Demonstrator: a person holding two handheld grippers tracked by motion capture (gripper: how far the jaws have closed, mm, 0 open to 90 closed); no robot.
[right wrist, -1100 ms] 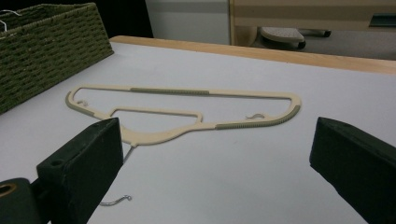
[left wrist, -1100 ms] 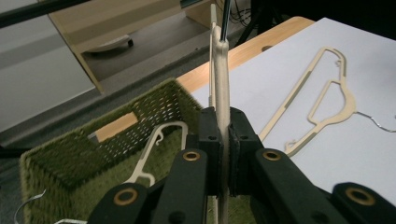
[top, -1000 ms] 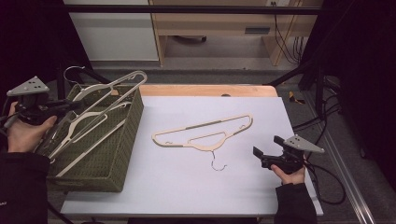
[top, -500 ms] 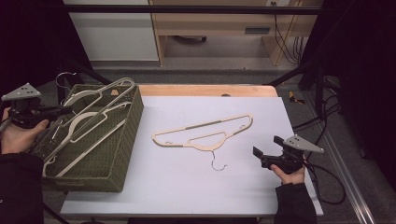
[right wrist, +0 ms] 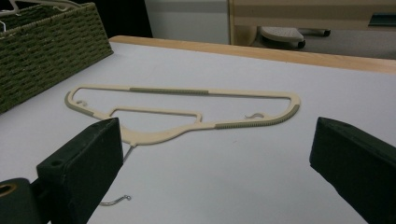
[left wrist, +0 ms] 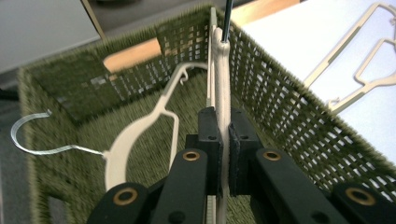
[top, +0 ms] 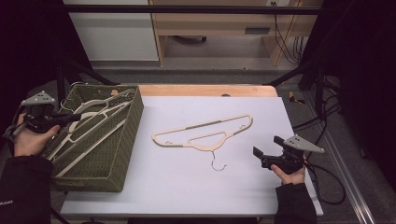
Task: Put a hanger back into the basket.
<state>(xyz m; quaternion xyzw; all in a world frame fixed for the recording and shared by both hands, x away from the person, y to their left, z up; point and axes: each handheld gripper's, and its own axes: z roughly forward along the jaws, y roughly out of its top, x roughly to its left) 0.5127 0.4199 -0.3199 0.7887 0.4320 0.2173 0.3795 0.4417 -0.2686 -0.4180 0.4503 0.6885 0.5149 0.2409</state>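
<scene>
Now the green woven basket [top: 122, 140] sits at the left end of the table [top: 187, 191], holding several cream hangers. Over the basket's outer side, the left gripper [left wrist: 223, 140] has its jaws clamped on the flat body of 1 hanger in the basket [left wrist: 222, 84]. Another cream hanger [top: 205, 133] lies flat on the white surface just right of the basket. Well right of the basket, the right gripper [top: 267, 151] rests with jaws spread wide, holding nothing.
</scene>
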